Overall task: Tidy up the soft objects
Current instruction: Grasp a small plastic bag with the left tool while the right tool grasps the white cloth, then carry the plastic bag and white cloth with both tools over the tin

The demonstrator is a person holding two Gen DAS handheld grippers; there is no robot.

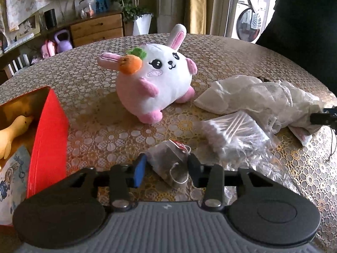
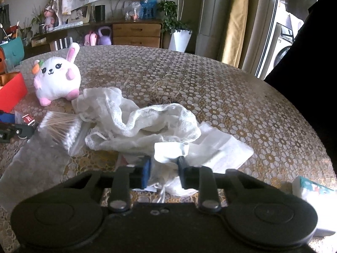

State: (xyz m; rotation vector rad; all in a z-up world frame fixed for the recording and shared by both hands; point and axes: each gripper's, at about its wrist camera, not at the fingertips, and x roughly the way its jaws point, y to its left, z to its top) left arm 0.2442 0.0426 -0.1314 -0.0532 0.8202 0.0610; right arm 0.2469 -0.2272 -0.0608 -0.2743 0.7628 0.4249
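**Both grippers down on the table, each closed on a soft thing**

I hold my left gripper [image 1: 167, 168] tilted steeply down toward the patterned tablecloth [image 1: 88, 88]. Its jaws press in on a tea bag [image 1: 168, 164], which sits between the blue pad and the black pad with its string and red tag showing. From that tea bag, the rabbit plush [image 1: 157, 78] stands at twelve o'clock, upright and facing me, well apart. The red box [image 1: 49, 139] lies at nine o'clock, open, with a yellow duck toy [image 1: 11, 132] inside. A clear bag of cotton swabs [image 1: 231, 130] lies at two o'clock, near the tea bag.

My right gripper [image 2: 164, 168] is tilted down just as steeply. Its jaws are clamped on a bunched fold of the white lace cloth [image 2: 134, 118], the fabric pinched between the two pads. The rest of the cloth spreads out toward twelve o'clock, crumpled on the table. In this view the rabbit plush sits at ten o'clock and the cotton swabs at nine o'clock, touching the cloth's edge.
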